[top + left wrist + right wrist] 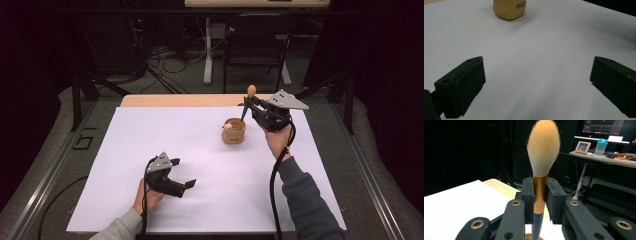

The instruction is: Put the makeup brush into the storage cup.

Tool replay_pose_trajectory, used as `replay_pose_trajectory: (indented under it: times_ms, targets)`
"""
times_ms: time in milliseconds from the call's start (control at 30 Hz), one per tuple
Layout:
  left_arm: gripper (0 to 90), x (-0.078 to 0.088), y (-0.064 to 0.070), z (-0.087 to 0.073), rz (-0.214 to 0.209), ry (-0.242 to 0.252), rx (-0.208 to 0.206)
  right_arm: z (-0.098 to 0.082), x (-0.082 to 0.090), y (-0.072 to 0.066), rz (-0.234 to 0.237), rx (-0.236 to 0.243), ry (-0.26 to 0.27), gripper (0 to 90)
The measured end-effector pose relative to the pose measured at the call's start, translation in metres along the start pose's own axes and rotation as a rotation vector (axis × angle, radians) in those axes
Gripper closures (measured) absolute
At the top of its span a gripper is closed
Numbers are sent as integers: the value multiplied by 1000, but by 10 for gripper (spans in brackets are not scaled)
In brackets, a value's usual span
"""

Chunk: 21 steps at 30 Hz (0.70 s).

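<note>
White paper covers the surface (165,165), where the right gripper (248,106) clamps its fingers (528,195) on a makeup brush (543,152) standing bristles-up over the wooden cup (233,130); the left gripper (186,186) rests wide open, nothing between its fingers. Since the grip sits on the smooth copper ferrule, the brush could slip or tilt and nudge the cup over. That pinch shows clearly in the right gripper view, whereas the high view shows the handle's tip at the cup's rim.

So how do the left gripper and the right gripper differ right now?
The left gripper is open and holds nothing; the right gripper is shut on the makeup brush. The left one sits low over the white sheet; the right one is raised beside the wooden cup. Both are black and hand-held.
</note>
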<state>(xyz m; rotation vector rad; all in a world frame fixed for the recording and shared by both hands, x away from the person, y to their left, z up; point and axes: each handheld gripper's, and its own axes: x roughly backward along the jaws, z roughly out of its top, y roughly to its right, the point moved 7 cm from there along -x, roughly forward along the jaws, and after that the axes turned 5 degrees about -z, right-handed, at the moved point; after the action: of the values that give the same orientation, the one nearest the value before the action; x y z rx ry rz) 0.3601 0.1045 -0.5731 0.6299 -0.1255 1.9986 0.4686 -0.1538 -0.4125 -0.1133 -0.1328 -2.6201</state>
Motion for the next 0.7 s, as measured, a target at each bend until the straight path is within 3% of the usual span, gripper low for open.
replay_pose_trajectory:
  times_ms: [700]
  targets:
    - [0,2,0,-1,2,-1,-3,-18,-26,0,17,2,-49,780]
